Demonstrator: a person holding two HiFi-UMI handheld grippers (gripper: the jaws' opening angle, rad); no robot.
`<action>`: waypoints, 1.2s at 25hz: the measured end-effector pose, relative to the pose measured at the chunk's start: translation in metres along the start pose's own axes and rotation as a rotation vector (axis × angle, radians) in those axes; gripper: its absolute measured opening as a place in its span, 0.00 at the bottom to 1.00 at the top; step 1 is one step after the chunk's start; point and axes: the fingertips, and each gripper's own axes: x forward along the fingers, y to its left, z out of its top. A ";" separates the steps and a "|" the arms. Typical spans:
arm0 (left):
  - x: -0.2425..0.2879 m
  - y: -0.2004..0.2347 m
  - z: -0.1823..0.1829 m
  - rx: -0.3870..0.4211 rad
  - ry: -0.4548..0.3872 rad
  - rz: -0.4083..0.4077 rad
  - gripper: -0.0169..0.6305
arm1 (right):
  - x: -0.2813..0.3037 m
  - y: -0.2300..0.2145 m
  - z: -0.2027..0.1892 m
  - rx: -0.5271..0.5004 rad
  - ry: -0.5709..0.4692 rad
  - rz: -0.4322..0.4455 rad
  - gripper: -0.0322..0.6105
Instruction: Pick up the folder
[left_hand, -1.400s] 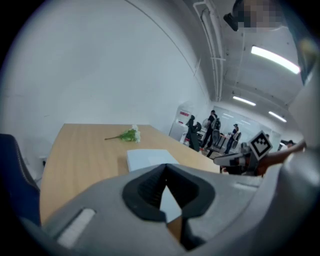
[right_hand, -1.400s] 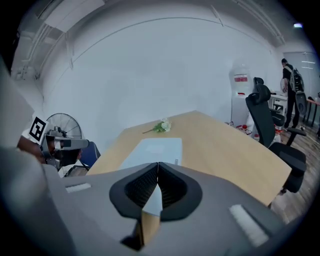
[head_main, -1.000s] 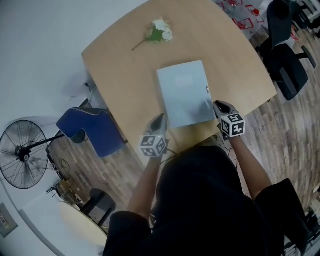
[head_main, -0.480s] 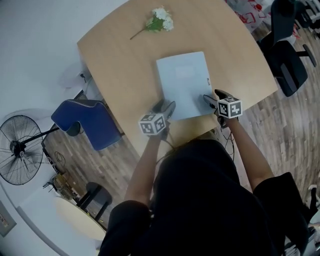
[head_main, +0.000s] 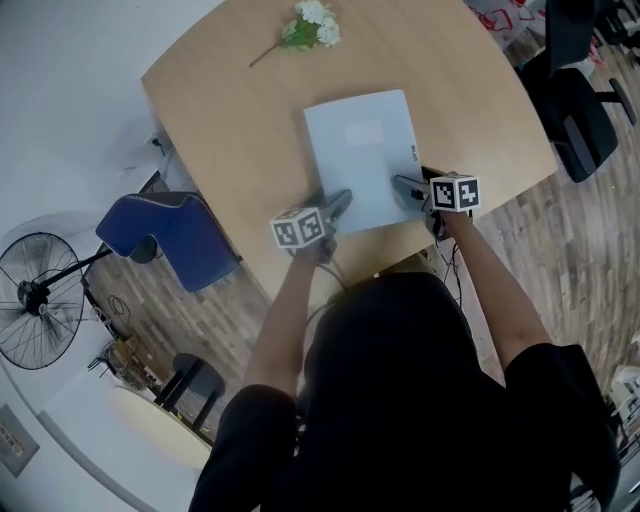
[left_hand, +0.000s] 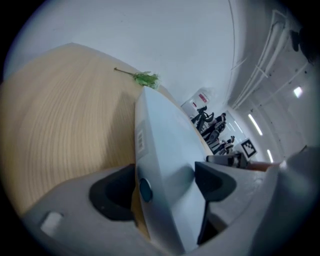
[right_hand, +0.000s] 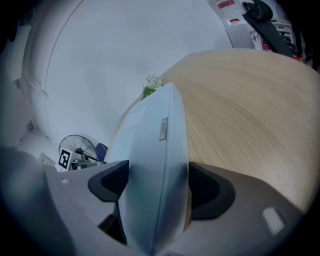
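Folder (head_main: 362, 158) lies flat by the bench's (head_main: 230, 110) near edge. Left hand-held gripper (head_main: 336, 204) and right hand-held gripper (head_main: 406, 187) straddle its near corners. Jaws are opening wide and not clamping, probably setting up a two-sided lift.

Office: desk chairs (head_main: 581, 112), meeting table (head_main: 228, 110), floor fan (head_main: 40, 300).

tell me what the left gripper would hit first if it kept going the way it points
The folder, most likely: its near edge sits between the opening jaws of the left gripper.
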 end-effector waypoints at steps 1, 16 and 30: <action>0.002 0.002 -0.001 -0.019 0.006 -0.015 0.60 | 0.002 0.000 0.000 0.015 -0.001 0.015 0.63; -0.012 -0.009 0.005 -0.035 -0.051 -0.050 0.59 | -0.005 0.017 -0.002 -0.022 -0.028 0.038 0.61; -0.161 -0.055 0.036 0.192 -0.314 -0.018 0.59 | -0.052 0.170 0.013 -0.376 -0.163 0.100 0.60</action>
